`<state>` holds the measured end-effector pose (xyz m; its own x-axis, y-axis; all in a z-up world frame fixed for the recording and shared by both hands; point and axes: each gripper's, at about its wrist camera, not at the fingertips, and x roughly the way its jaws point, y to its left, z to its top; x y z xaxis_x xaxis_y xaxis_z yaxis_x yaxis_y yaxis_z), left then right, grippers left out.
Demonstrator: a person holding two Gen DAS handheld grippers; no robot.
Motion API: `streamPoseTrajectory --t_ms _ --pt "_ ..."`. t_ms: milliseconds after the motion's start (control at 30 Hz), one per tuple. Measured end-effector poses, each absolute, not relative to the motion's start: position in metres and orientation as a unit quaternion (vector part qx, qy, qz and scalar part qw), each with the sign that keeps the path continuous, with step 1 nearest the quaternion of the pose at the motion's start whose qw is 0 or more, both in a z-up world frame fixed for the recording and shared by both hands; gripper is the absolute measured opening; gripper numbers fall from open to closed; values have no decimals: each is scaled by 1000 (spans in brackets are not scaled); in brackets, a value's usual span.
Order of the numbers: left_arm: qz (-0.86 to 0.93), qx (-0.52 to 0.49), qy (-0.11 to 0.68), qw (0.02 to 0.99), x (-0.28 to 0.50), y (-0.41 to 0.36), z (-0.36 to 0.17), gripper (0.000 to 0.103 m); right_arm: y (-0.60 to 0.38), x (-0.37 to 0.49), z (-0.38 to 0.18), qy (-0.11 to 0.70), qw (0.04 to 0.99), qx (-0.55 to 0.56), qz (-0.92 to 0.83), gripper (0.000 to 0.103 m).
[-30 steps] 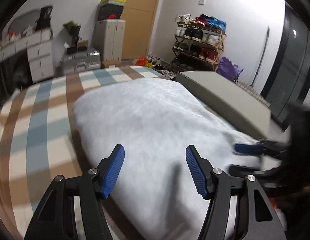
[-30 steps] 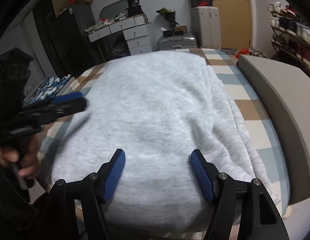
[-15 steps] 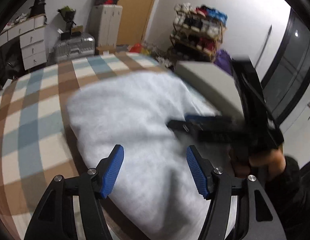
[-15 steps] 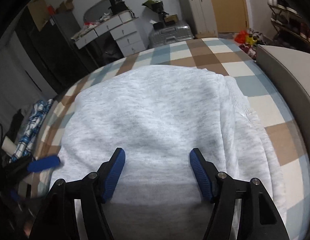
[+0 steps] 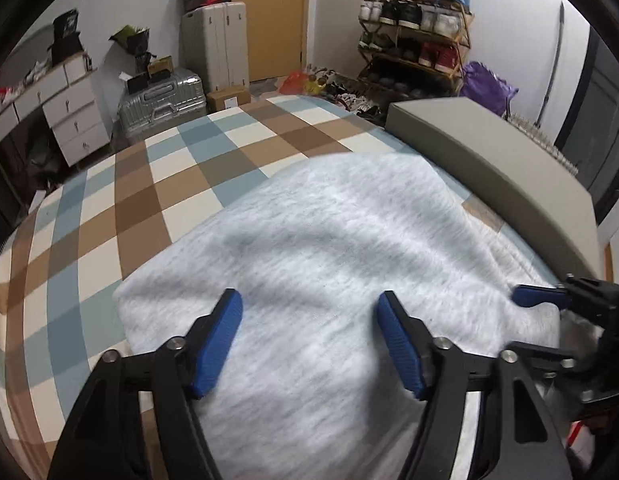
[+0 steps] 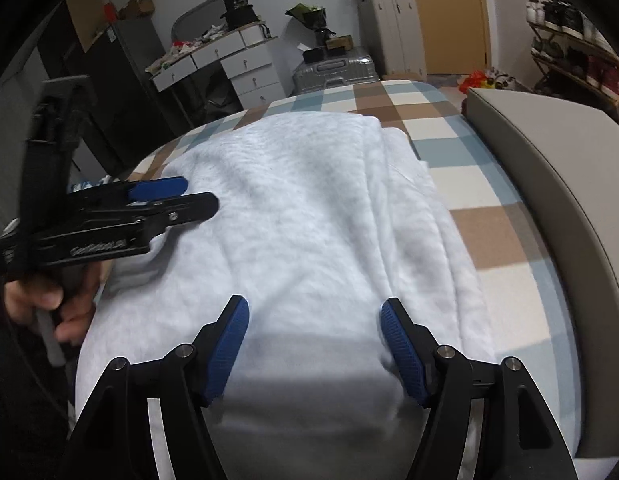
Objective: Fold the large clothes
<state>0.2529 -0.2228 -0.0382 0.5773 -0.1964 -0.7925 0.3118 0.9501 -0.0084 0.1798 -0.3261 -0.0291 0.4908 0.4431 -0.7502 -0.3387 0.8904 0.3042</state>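
Observation:
A light grey sweatshirt lies folded into a thick rectangle on the checked bed cover. My left gripper hovers over its near left part; its jaws are opening and nothing is between the blue pads. In the right wrist view the same sweatshirt fills the middle, with layered folds along its right side. My right gripper stands open above its near edge, holding nothing. The left gripper shows at the left over the garment's left edge, held by a hand. The right gripper shows at the right edge.
A beige padded headboard runs along the bed's right side. Beyond the bed stand a silver suitcase, a white drawer unit, a tall grey case and a shoe rack. A dark cabinet is at left.
The right gripper, which crossed the left wrist view half a second ago, is now low at that view's right edge. The left gripper has come up over the garment's left side, its jaws slightly wider.

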Motion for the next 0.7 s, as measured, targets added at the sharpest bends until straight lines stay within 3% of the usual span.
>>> streamPoseTrajectory --t_ms 100,367,467,600,700 --pt "-142 73 439 884 253 -222 -37 69 -349 169 -36 458 851 104 235 71" --pt "-138 87 444 881 253 -225 -39 71 -338 134 0 434 873 66 211 73" --pt "-136 84 442 883 251 -224 -36 71 -321 122 12 403 884 46 233 86" --pt "-138 56 425 893 220 -212 -13 70 -319 127 -26 444 877 -5 185 87" --pt "-201 18 415 887 179 -210 -1 70 -342 120 -31 446 876 34 183 87"
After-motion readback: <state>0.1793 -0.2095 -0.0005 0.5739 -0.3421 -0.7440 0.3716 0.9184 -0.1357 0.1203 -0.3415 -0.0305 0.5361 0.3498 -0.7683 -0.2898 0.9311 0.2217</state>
